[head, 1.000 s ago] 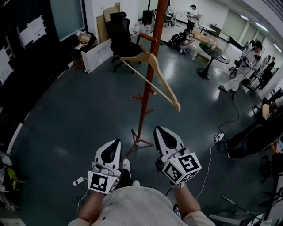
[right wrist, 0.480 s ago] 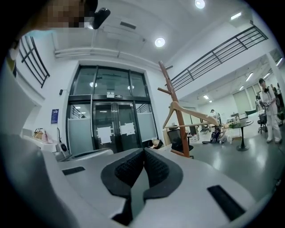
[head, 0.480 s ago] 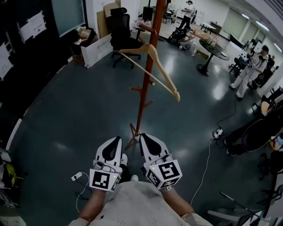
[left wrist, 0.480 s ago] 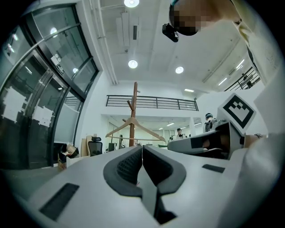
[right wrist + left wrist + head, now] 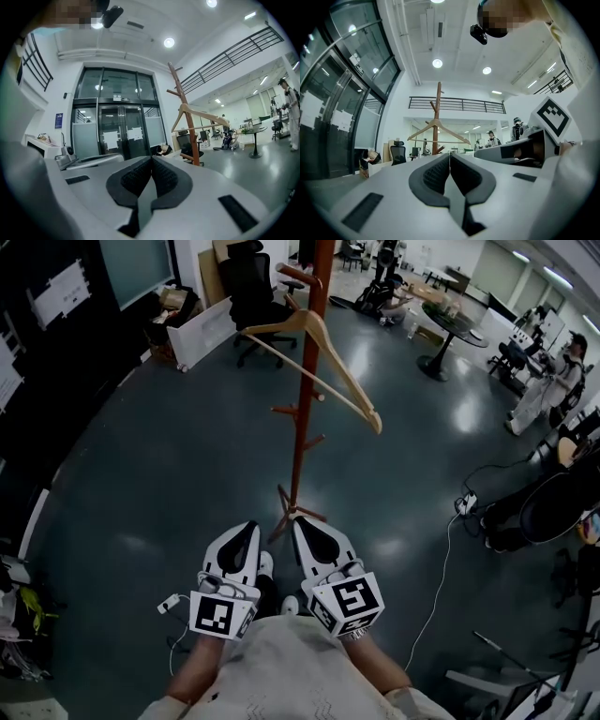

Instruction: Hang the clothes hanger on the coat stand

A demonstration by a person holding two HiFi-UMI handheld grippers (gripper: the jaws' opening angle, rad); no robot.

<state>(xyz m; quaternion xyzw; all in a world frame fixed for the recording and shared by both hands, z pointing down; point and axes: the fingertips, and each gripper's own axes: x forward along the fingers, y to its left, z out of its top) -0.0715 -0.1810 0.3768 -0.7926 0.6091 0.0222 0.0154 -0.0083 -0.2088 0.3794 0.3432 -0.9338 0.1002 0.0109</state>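
Observation:
A pale wooden clothes hanger [image 5: 319,357] hangs from a peg of the red-brown coat stand [image 5: 302,418], which rises from its feet on the dark floor ahead of me. The hanger [image 5: 438,131] and the stand [image 5: 437,117] show small and far off in the left gripper view. From the right gripper view the hanger [image 5: 200,117] and the stand [image 5: 186,117] lie right of centre. My left gripper [image 5: 242,534] and right gripper [image 5: 307,529] are held low and close to my body, side by side, well short of the stand. Both are shut with nothing between their jaws.
A black office chair [image 5: 251,292] and a white cabinet [image 5: 202,334] stand behind the stand. A round table [image 5: 450,348] and people [image 5: 544,385] are at the right. A cable and power strip [image 5: 459,512] lie on the floor at right. Glass doors [image 5: 117,126] face the right gripper.
My right gripper has drawn back and to the left, settling beside the left one. The hanger stays on the stand. My view has shifted slightly toward the stand.

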